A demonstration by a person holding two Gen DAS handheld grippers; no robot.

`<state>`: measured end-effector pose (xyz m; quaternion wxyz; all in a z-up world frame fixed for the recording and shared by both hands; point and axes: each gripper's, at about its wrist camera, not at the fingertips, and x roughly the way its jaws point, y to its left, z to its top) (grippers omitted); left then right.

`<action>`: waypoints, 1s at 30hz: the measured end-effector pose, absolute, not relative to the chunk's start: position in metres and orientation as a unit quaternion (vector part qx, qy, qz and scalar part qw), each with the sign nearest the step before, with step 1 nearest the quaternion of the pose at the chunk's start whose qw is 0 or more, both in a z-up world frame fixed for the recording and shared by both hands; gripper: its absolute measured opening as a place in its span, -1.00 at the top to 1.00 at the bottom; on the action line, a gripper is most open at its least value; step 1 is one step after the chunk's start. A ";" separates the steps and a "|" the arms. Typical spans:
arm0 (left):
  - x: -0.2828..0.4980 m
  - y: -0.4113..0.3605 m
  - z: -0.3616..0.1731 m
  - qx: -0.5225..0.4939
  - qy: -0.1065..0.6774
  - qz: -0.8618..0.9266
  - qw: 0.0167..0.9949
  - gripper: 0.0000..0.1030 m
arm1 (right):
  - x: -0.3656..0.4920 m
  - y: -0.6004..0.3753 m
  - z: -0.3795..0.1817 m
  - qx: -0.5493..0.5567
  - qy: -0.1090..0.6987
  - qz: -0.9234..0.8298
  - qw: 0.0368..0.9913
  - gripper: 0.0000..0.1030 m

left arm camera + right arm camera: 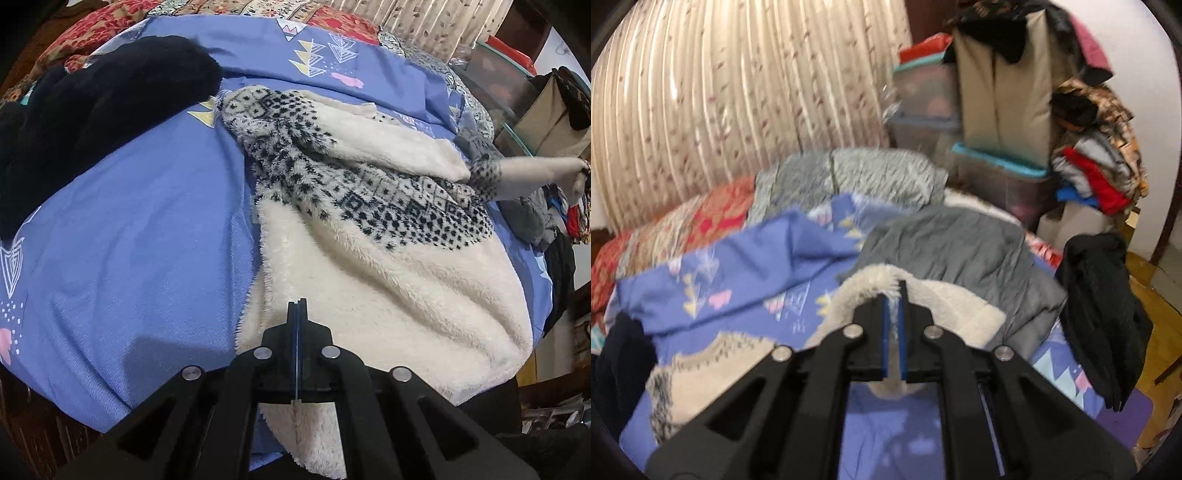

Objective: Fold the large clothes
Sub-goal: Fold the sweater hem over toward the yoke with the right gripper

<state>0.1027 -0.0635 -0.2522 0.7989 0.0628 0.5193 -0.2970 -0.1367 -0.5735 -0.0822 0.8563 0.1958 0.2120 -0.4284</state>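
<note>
- the fleece sweater (388, 280) lies spread on the bed (140, 236), its long axis running away from the left gripper (297, 304) toward the far patterned end.
- left fingers are pressed together, seemingly empty, over the near hem.
- the right gripper (894, 291) pinches a fleecy sleeve edge (875, 277), lifted off to the side; that view is blurred.
- a black garment (92, 122) lies left of the fingers.

Cream fleece sweater (388, 280), black-patterned chest, sprawls rumpled across blue bedsheet (147, 221).
</note>
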 end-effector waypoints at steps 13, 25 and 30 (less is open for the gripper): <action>0.112 -0.030 -0.258 0.018 0.527 -0.273 0.805 0.57 | -0.023 -0.528 -0.028 0.246 0.234 -0.236 0.911 0.91; 0.115 0.001 -0.263 0.001 0.532 -0.239 0.812 0.57 | 0.189 -0.319 -0.121 0.138 0.473 0.037 0.869 -0.09; 0.121 0.009 -0.252 0.002 0.525 -0.228 0.820 0.57 | 0.189 -0.283 -0.090 0.112 0.430 0.134 0.886 -0.36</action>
